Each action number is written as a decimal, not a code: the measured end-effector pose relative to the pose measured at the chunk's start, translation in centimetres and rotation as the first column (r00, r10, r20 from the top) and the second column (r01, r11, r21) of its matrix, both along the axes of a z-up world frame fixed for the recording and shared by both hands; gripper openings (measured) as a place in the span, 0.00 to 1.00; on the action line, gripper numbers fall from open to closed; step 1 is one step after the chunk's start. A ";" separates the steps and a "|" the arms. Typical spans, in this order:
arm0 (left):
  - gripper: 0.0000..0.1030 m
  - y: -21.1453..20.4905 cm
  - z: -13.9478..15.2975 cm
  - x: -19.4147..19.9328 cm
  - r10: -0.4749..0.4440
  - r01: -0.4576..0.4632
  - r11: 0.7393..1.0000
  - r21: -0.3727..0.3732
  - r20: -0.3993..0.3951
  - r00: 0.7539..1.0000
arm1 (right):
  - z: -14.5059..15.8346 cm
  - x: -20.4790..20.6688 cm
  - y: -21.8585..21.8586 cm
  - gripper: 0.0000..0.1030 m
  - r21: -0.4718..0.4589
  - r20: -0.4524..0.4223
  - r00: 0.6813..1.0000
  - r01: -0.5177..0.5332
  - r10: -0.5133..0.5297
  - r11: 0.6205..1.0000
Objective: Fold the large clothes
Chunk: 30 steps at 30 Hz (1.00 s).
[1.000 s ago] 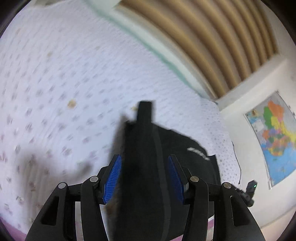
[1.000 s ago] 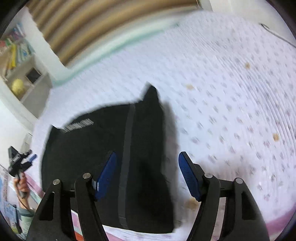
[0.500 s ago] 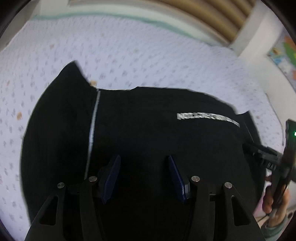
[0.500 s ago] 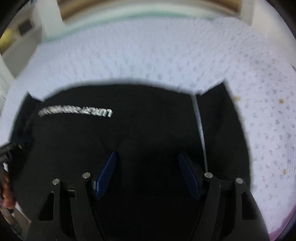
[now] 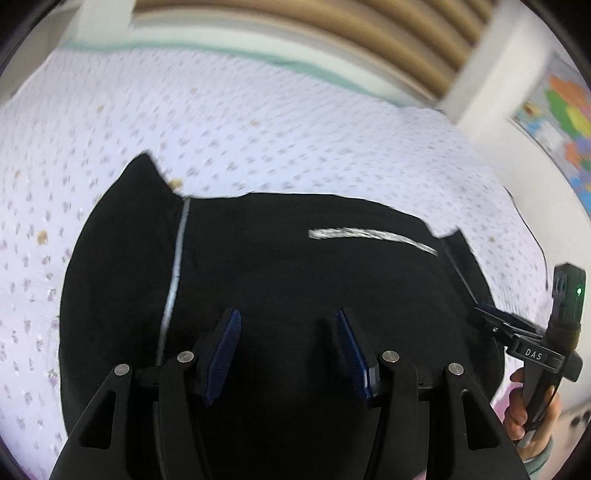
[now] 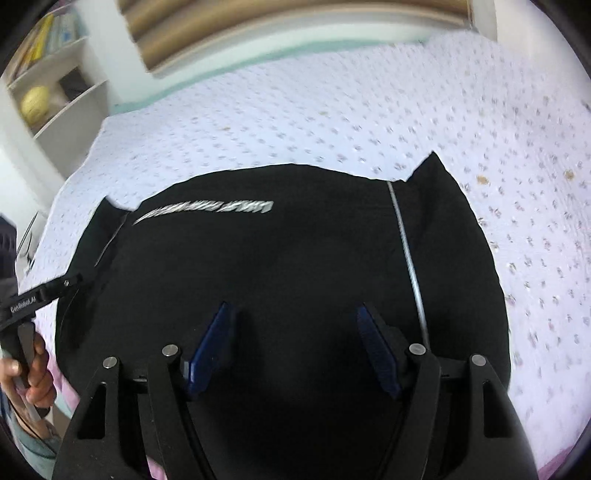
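Observation:
A black garment [image 5: 288, 266] with a white printed line and a thin grey stripe lies folded flat on a bed with a white dotted sheet [image 5: 258, 122]. My left gripper [image 5: 286, 325] is open and empty, just above the garment's near part. In the right wrist view the same garment [image 6: 280, 251] fills the middle, and my right gripper [image 6: 295, 321] is open and empty above its near part. The right gripper also shows at the right edge of the left wrist view [image 5: 491, 317], and the left gripper at the left edge of the right wrist view [image 6: 62, 284].
A wooden slatted headboard [image 5: 332, 33] runs along the far side of the bed. A white shelf unit [image 6: 48, 92] stands at the left in the right wrist view. A colourful map [image 5: 557, 114] hangs on the wall at the right in the left wrist view.
Both grippers have swung round from the garment's ends to face it from the near side. They stay open. The garment now lies across both views.

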<state>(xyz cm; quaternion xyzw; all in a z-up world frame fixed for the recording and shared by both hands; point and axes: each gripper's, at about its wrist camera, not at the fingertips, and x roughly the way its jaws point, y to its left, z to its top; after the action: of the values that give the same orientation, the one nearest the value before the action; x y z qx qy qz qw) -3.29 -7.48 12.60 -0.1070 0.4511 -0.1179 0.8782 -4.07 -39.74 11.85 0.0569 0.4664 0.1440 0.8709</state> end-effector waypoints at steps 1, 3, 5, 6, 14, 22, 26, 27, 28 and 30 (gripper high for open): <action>0.54 -0.8 0.0 -0.4 -0.017 0.017 1.000 0.011 0.009 1.000 | -0.1 -0.7 0.4 0.72 -0.012 0.000 1.000 -0.005 0.005 1.000; 0.57 -2.4 -0.8 -1.4 -0.061 0.061 0.998 0.023 -0.008 0.998 | -1.0 -1.7 1.7 0.72 -0.048 -0.029 0.999 -0.024 0.023 0.999; 0.58 -3.5 -3.0 -1.4 -0.056 0.061 0.996 0.064 -0.065 0.996 | -2.8 -1.8 2.2 0.72 -0.104 -0.065 0.998 -0.025 0.019 0.994; 0.58 -3.7 -3.9 -1.4 -0.047 0.053 0.996 0.077 -0.067 0.997 | -3.7 -1.9 2.5 0.73 -0.113 -0.066 0.998 -0.017 0.009 0.993; 0.58 -3.9 -4.6 -2.2 -0.022 0.022 0.996 0.089 0.003 1.000 | -4.2 -2.8 2.1 0.73 -0.104 -0.012 0.999 0.036 -0.038 0.994; 0.58 -5.8 -2.0 -6.8 0.016 -0.048 0.968 0.245 0.129 0.991 | -2.5 -6.0 1.4 0.73 -0.113 0.016 0.995 0.102 -0.101 0.988; 0.58 -6.1 0.6 -8.5 0.045 -0.086 0.964 0.253 0.163 0.986 | -0.6 -7.7 2.1 0.73 -0.110 0.048 0.991 0.126 -0.121 0.986; 0.58 -6.1 1.3 -9.0 0.049 -0.093 0.964 0.251 0.175 0.983 | 0.1 -8.0 2.4 0.73 -0.110 0.064 0.990 0.132 -0.126 0.985; 0.59 -6.2 2.2 -9.6 0.052 -0.102 0.962 0.252 0.195 0.979 | 0.9 -8.5 2.5 0.73 -0.112 0.083 0.988 0.140 -0.131 0.984; 0.59 -6.4 4.4 -11.1 0.042 -0.109 0.959 0.263 0.247 0.968 | 2.6 -9.5 2.9 0.73 -0.114 0.127 0.983 0.150 -0.135 0.982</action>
<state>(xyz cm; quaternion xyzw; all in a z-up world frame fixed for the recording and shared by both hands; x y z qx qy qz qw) -14.42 -13.92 17.01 0.0134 0.3498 -0.0326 0.9362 -13.52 -36.83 14.41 0.0275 0.4164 0.0551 0.9071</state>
